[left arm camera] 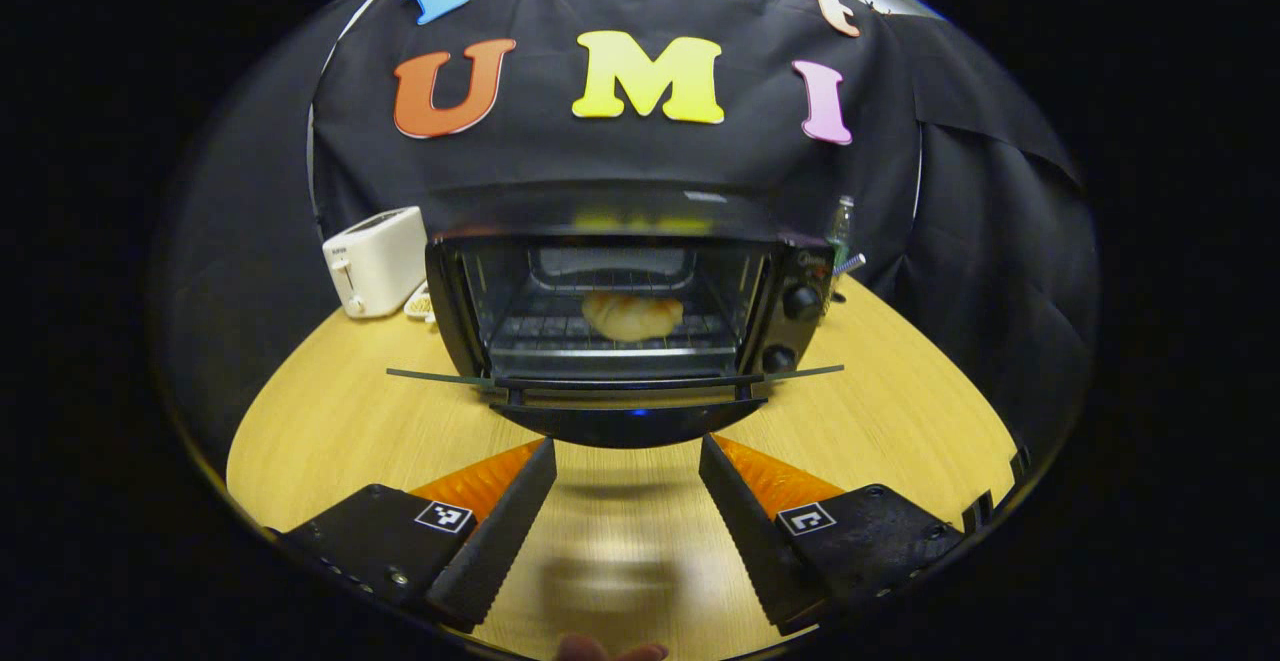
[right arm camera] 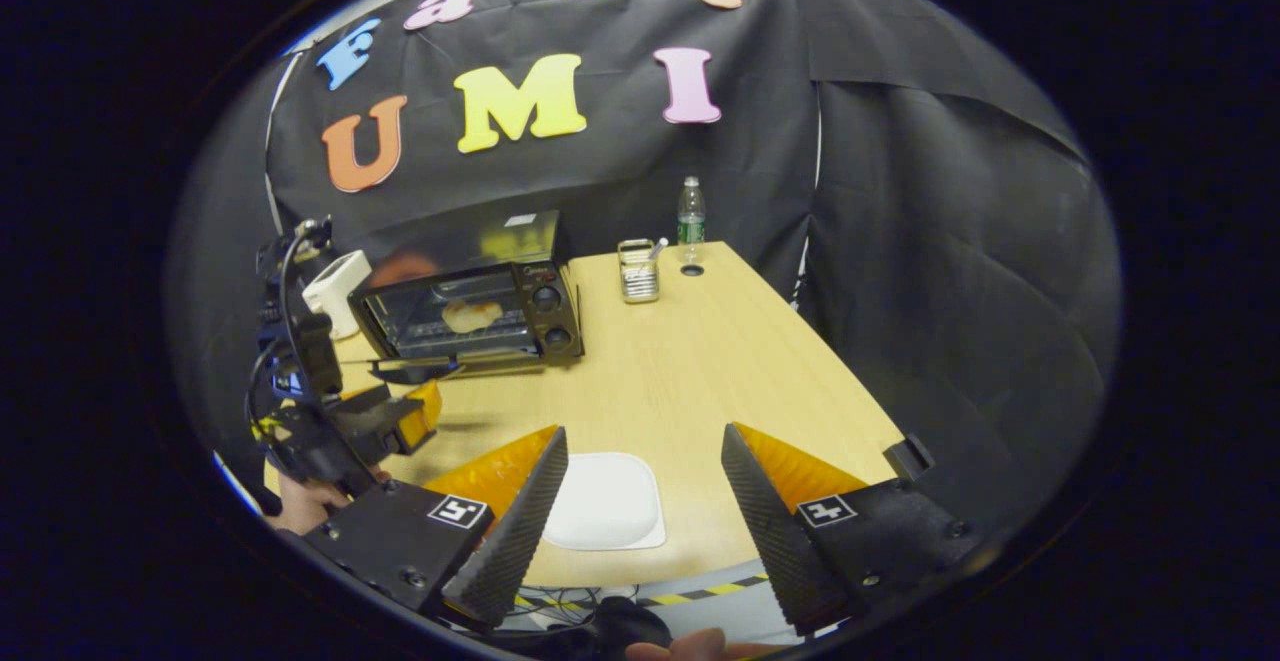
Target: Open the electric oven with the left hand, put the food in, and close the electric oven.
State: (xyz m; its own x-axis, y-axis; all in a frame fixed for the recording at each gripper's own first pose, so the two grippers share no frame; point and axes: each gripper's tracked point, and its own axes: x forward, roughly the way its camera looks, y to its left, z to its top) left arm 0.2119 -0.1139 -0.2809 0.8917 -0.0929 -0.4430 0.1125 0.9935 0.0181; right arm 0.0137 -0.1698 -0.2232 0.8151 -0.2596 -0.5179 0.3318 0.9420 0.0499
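Jaws apart, left gripper facing oven.

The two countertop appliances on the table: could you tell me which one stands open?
The black electric oven, its door folded down and bread on its rack. The white toaster beside it has no door.

- surface: light wood grain, smooth, satin sheen
- electric oven: glossy dark casing, reflective top; glass door; wire metal rack
- food: matt, browned crust
- toaster, upper left: smooth white plastic
- plate, bottom centre: matt white
- bottle: clear plastic
- left tool fingers: ridged, rough faces
- booth wall: matt creased cloth
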